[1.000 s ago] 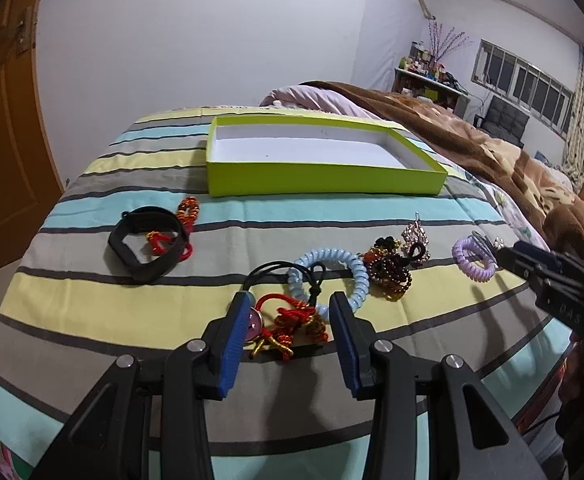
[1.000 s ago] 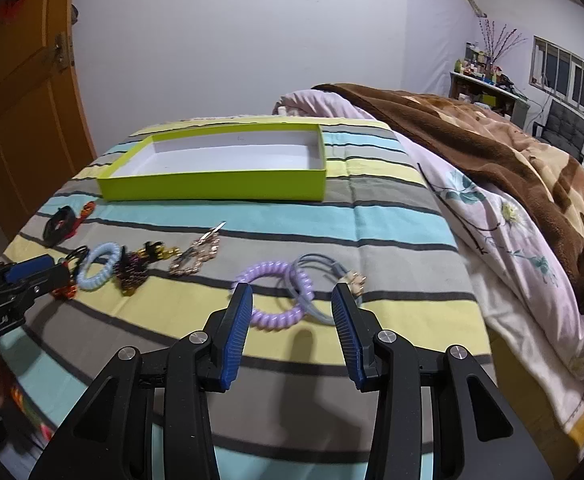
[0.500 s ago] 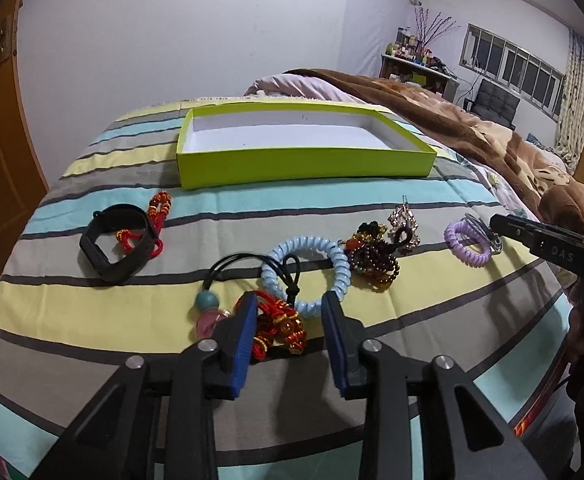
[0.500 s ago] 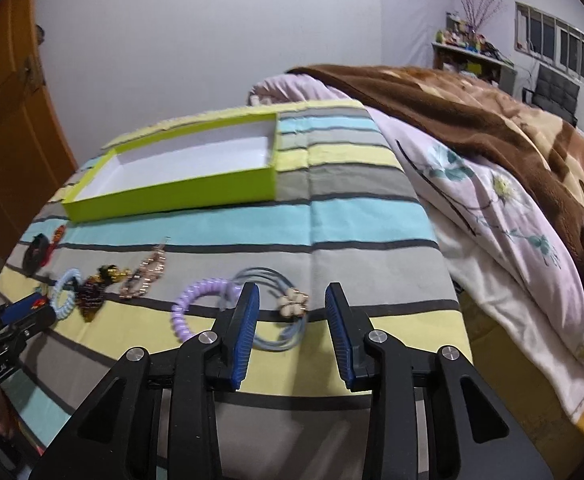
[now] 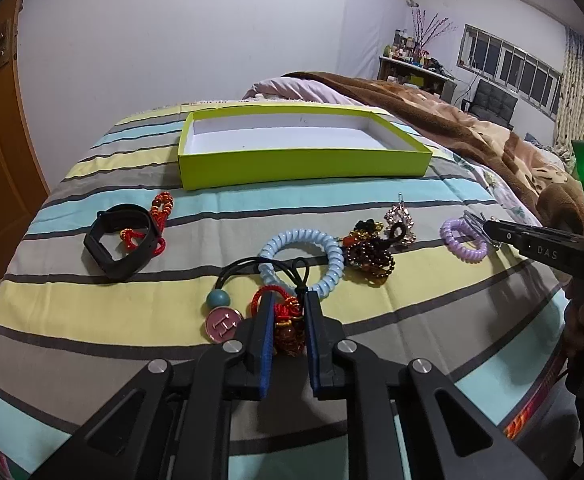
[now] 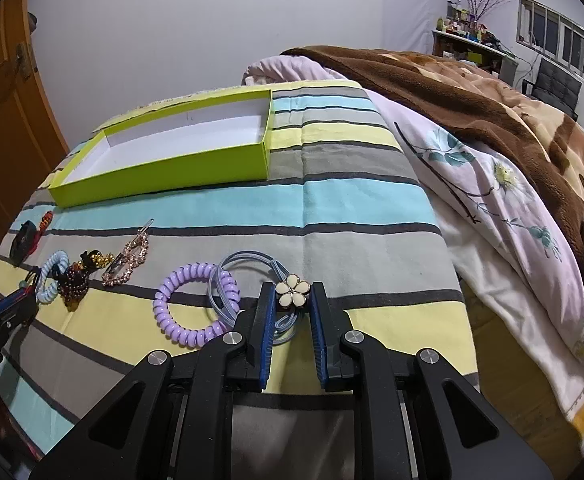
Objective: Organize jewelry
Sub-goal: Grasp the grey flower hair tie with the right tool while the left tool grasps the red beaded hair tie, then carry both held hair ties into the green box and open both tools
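Bedspread (image 5: 432,292) in grey, blue and yellow stripes covers the near end of the bed and carries everything else; a brown blanket (image 6: 472,92) is heaped along its far right side. Furthest back on the stripes lies the green box (image 5: 304,162), a shallow open tray with a white floor and nothing in it, its long axis running left to right across the left wrist view.

The jewelry lies in a loose row in front of the box. At the left is a black band (image 5: 121,242) with a red beaded cord (image 5: 159,210) draped through it. Near the middle, a pale blue coil tie (image 5: 304,258) lies flat, a black cord with a teal bead and pink disc (image 5: 223,322) crossing it. Just right of the coil sit a dark bead bracelet (image 5: 370,254) and a rhinestone clip (image 6: 129,258), whose long axis points toward the box. Further right lies a purple coil tie (image 6: 195,304), overlapped by a grey-blue hair elastic (image 6: 231,284) carrying a white flower charm (image 6: 292,294).

The left gripper (image 5: 287,320) has just been closing, and its blue pads press a red knotted charm (image 5: 285,322) between them. The right gripper (image 6: 292,308) has likewise been closing; its fingertips bracket the flower charm and the pads appear to touch it on both sides.
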Demonstrator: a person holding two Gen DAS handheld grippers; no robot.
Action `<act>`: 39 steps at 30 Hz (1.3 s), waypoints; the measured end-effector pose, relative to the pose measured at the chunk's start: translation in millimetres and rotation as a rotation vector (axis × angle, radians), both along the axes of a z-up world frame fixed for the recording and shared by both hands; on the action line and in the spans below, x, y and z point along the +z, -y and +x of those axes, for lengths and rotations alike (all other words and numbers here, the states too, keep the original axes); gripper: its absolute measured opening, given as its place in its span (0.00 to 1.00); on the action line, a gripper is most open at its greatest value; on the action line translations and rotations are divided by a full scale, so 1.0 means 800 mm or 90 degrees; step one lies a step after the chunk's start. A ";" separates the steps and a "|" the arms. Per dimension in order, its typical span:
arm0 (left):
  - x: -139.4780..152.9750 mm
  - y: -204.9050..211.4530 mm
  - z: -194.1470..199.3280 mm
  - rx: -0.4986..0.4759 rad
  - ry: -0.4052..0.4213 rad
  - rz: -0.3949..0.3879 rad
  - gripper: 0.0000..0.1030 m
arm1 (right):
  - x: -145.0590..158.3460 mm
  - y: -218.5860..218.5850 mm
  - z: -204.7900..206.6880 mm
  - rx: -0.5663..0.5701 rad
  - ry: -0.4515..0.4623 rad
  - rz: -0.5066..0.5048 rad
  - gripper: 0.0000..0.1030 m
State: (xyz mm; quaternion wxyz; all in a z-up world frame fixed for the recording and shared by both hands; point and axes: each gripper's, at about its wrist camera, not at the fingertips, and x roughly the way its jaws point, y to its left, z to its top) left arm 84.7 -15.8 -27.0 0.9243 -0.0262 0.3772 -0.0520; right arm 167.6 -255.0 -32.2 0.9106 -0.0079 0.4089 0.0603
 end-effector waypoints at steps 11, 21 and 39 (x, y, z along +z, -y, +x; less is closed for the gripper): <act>0.031 -0.003 -0.024 -0.009 0.047 -0.015 0.14 | 0.024 0.007 -0.023 -0.004 0.034 0.017 0.17; 0.057 -0.006 -0.025 -0.011 0.075 -0.015 0.14 | 0.057 -0.006 -0.037 0.021 0.073 0.037 0.17; 0.097 -0.020 0.086 0.010 0.091 0.013 0.14 | 0.084 -0.067 0.042 0.118 0.103 0.028 0.17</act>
